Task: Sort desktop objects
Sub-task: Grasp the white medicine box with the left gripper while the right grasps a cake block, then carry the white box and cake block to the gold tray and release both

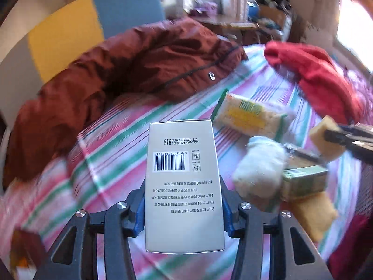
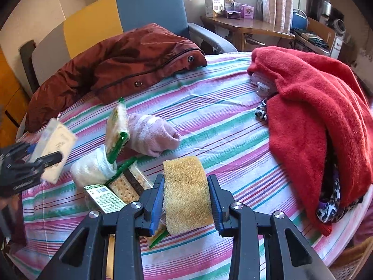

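Lived-in home, striped tablecloth (image 2: 209,107), padded jacket (image 2: 112,70), armchair (image 2: 151,11) (cluttered side table (image 2: 244,25))

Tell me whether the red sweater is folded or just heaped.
Heaped. The red sweater lies bunched in loose, uneven folds on the striped tablecloth, draped over other patterned cloth.

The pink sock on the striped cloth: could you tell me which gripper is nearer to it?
Right. The right gripper, holding a sponge, sits just in front of the pink sock; the left gripper, holding a box, is farther off, beyond the cracker packs.
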Motion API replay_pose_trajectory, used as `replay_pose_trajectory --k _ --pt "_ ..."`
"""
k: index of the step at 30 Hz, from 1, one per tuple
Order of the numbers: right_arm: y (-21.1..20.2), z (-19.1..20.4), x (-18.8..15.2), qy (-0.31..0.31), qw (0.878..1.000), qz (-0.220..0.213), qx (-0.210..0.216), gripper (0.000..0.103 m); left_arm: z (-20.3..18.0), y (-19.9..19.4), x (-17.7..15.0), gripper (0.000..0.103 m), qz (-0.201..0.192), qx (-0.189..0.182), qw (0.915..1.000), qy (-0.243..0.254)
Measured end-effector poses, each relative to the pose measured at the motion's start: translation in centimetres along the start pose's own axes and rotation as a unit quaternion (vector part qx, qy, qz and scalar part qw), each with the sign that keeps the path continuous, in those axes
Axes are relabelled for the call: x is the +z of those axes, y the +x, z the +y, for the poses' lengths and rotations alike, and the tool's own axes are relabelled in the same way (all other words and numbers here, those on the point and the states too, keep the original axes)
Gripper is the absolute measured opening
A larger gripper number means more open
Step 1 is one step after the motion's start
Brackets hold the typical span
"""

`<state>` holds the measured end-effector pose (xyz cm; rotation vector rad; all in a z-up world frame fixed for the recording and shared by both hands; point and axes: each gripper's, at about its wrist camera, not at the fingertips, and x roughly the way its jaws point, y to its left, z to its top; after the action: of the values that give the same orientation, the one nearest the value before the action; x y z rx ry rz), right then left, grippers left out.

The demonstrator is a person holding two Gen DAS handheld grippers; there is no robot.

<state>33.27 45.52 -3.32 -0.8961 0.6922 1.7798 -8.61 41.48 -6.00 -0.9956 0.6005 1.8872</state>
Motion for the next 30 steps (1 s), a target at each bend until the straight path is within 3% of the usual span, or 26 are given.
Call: replay_pose_trajectory --k 8,16,24,30 --pt "-0.9 0.9 0.0 -0.021 0.999 -0.023 0.020 0.036 0.6 -6.1 -2.8 0.051 -0.036 0.024 0.9965 -0.072" --pt "-1.2 1.9 -0.2 -0.046 0.998 -0.035 0.013 0.036 2.8 -11.0 -7.4 0.051 -0.063 0.057 0.9885 -0.125" --pt "-1.7 3.1 -0.6 -0.066 0.997 -0.034 0.026 0.036 6.4 -14.7 -13.0 0.051 -0.072 0.102 0.9759 -0.179" --pt "-4.0 5.3 -1.1 -0.077 0.995 -0.043 0.050 0.036 9.4 -16.5 -17.2 0.051 -0.075 0.129 0.9607 -0.234"
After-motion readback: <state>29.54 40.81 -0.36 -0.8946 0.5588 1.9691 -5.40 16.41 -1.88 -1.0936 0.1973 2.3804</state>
